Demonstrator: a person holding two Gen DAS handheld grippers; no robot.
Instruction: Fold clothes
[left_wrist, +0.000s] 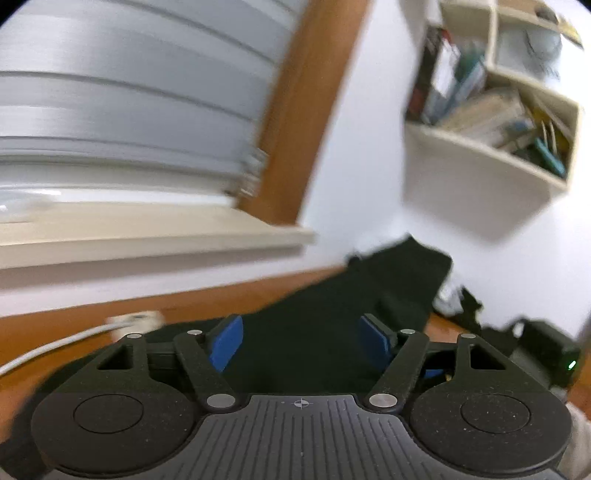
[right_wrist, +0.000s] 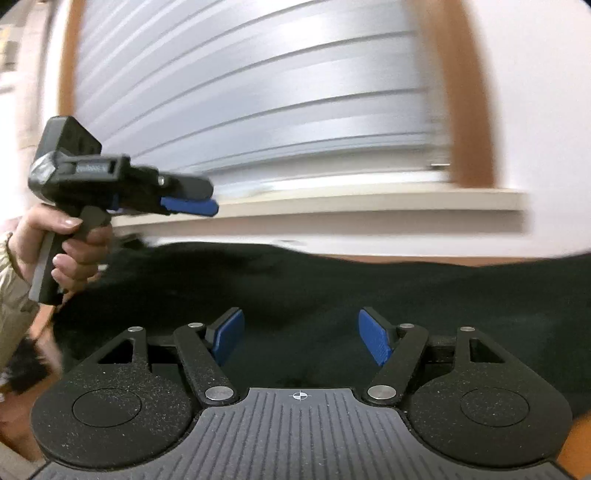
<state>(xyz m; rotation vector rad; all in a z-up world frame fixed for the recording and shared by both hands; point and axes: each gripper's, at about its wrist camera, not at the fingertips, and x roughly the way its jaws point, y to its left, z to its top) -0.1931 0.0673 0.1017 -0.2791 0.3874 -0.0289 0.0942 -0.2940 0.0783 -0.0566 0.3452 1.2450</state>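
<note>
While both grippers' fingers (right_wrist: 229, 339) are hanging spread and empty, the dark garment (right_wrist: 332, 295) is lying limp. It's looking soft and light; I'm judging an edge, lower centre, the best hold.

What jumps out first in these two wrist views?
The dark, near-black garment spread across the wooden surface fills the lower half of both views. In the right wrist view, the person's left hand holds the left gripper above the cloth's left edge; the grey slatted shutter looms behind.
</note>
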